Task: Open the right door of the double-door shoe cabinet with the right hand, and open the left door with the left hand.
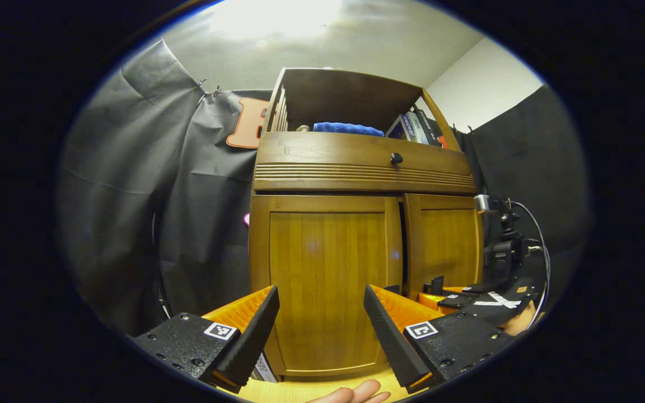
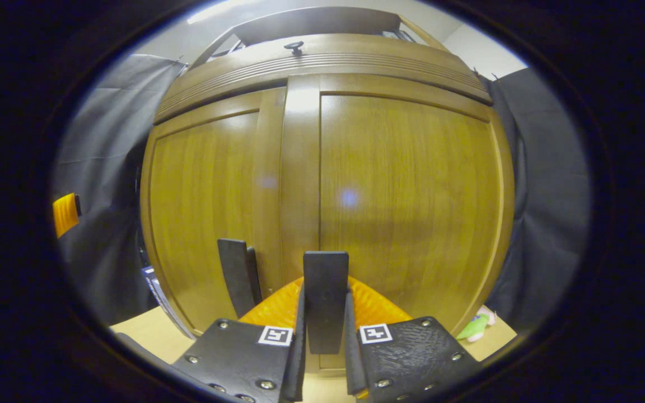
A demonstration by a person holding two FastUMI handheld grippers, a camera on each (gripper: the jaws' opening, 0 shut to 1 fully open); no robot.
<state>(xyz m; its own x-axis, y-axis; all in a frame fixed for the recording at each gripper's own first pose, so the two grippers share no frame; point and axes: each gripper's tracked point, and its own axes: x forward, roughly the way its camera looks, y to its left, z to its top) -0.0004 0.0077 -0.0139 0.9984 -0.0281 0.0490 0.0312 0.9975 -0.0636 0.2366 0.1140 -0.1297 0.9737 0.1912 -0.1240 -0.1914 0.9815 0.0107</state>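
Observation:
The wooden shoe cabinet stands in front of me with both doors closed. In the left gripper view the left door (image 1: 322, 268) is straight ahead. My left gripper (image 1: 322, 330) is open a short way in front of it, touching nothing. The right door (image 1: 445, 240) is further right, with my right gripper (image 1: 440, 288) low against it. In the right gripper view the right gripper (image 2: 324, 347) is shut on the right door's flat dark handle (image 2: 325, 280), beside the seam between the doors. The left door's handle (image 2: 237, 274) stands free just left of it.
A drawer with a dark knob (image 1: 396, 158) runs above the doors. The open shelf on top holds a blue cloth (image 1: 347, 129) and books (image 1: 415, 127). A camera on a stand (image 1: 501, 252) is right of the cabinet. A small green toy (image 2: 476, 327) lies at its right foot.

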